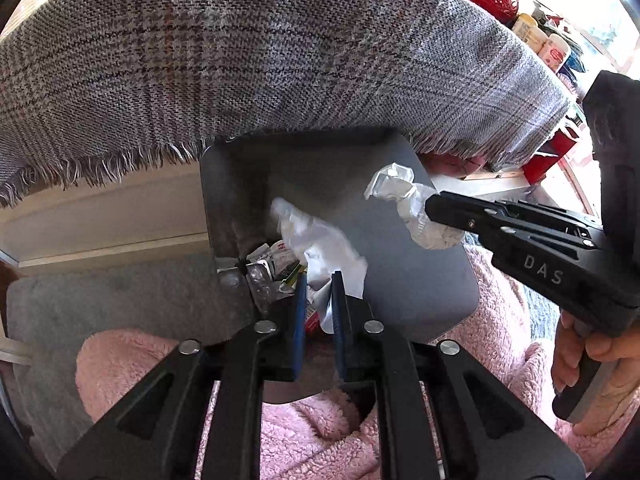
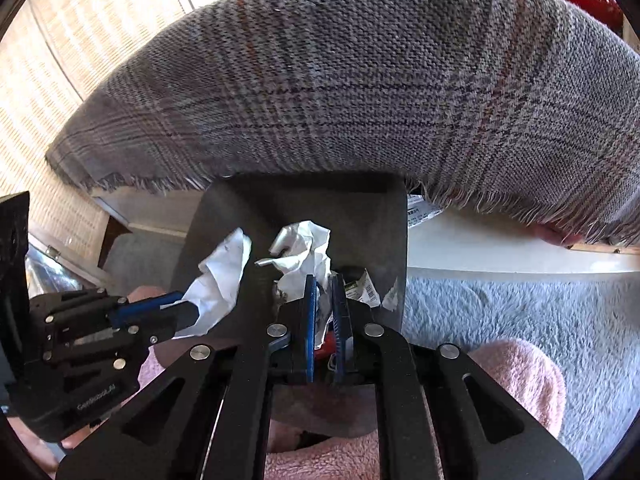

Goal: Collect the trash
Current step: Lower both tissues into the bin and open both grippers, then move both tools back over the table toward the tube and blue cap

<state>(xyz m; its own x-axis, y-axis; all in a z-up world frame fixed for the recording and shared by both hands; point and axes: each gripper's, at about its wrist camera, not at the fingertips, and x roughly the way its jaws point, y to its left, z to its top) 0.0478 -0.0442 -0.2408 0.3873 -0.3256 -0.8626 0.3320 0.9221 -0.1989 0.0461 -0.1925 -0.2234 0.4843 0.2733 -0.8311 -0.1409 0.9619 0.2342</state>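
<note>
A dark grey bin (image 1: 360, 168) stands open below both grippers, with wrappers (image 1: 272, 264) lying at its bottom. My left gripper (image 1: 319, 280) hangs over the bin's near rim, shut on a crumpled white tissue (image 1: 316, 244) that sticks up past the blue pads. From the right, my right gripper (image 1: 430, 208) reaches over the bin, shut on a crumpled silvery-white wrapper (image 1: 404, 196). In the right wrist view the right gripper (image 2: 324, 280) pinches that wrapper (image 2: 304, 248) above the bin (image 2: 360, 220). The left gripper (image 2: 192, 308) holds the tissue (image 2: 220, 276) at the left.
A grey plaid cloth (image 1: 280, 60) with a fringed edge hangs over the bin's far side. Pink fluffy fabric (image 1: 320, 432) lies under the grippers, and grey carpet (image 2: 520, 308) spreads to the right. Bottles and red items (image 1: 540, 36) crowd the far right. A hand (image 1: 580, 360) grips the right tool.
</note>
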